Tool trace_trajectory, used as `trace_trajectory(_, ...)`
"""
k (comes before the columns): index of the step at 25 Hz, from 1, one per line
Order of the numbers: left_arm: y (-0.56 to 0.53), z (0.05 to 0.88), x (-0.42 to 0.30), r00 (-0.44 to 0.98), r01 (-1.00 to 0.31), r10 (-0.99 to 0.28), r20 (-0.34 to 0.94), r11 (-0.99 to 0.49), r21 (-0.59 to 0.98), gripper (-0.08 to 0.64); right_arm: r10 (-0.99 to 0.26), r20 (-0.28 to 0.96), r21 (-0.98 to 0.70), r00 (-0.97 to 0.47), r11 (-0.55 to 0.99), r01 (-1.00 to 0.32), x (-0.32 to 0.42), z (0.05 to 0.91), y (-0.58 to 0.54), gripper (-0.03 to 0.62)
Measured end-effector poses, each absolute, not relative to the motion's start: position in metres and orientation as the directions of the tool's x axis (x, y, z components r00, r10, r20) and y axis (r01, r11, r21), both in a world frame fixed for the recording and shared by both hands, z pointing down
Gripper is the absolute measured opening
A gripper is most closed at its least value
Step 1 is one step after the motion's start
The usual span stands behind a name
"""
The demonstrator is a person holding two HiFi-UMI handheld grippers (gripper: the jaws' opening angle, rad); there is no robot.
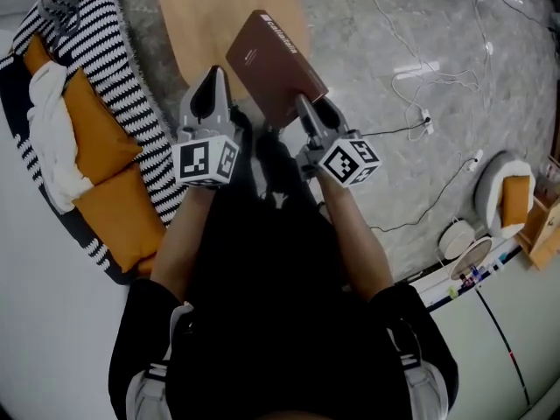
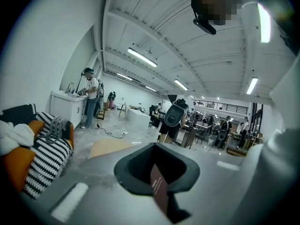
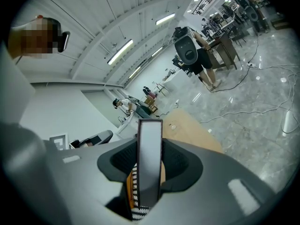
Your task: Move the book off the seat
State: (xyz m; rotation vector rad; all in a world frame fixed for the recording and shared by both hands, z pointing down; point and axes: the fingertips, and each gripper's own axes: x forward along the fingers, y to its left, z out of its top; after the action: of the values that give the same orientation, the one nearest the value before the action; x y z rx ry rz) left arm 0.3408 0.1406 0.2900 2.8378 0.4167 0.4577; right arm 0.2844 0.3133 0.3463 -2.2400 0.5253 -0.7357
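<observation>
A maroon book (image 1: 276,64) hangs in the air over a light wooden board (image 1: 210,16) on the floor. My right gripper (image 1: 306,105) is shut on the book's near edge. In the right gripper view the book (image 3: 150,158) stands edge-on between the jaws of the right gripper (image 3: 150,175). My left gripper (image 1: 213,81) sits just left of the book's near corner, its jaws a narrow slot apart with nothing pressed between them. In the left gripper view, the left gripper (image 2: 157,172) shows a slanted strip of the book's cover (image 2: 160,191) through that slot.
The seat, a black-and-white striped couch (image 1: 122,68) with orange cushions (image 1: 96,138) and a white cloth (image 1: 52,121), lies at the left. Cables (image 1: 420,86) run over the grey floor. A white counter edge (image 1: 490,269) and small items stand at the lower right. Other people work far off.
</observation>
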Motion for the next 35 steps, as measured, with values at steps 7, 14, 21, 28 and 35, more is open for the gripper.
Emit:
trace_trajectory(7,0.144,0.310,0.354,0.903,0.245,0.327,0.277,-0.924,0.292,0.006,-0.537,0.365,-0.737,0.761,-0.666,-0.116,0.291,0.374,0.318,0.156)
trace_trajectory(14,0.147,0.345,0.358,0.893,0.246,0.337,0.298,-0.921,0.303,0.006,-0.524,0.388,-0.761,0.759,-0.646,-0.057,0.291,0.418,0.327,0.156)
trace_trajectory(21,0.150,0.401,0.363,0.876,0.254,0.357,0.323,-0.912,0.321,0.006,-0.537,0.394,-0.779,0.746,-0.626,-0.039,0.296,0.468,0.319,0.156)
trace_trajectory(28,0.144,0.446,0.371,0.879,0.224,0.339,0.336,-0.915,0.336,0.006,-0.548,0.373,-0.803,0.749,-0.595,-0.035,0.299,0.511,0.321,0.156)
trace_trajectory(35,0.140,0.483,0.377,0.867,0.237,0.351,0.354,-0.915,0.327,0.006,-0.565,0.339,-0.833,0.752,-0.551,-0.038,0.299,0.553,0.323,0.156)
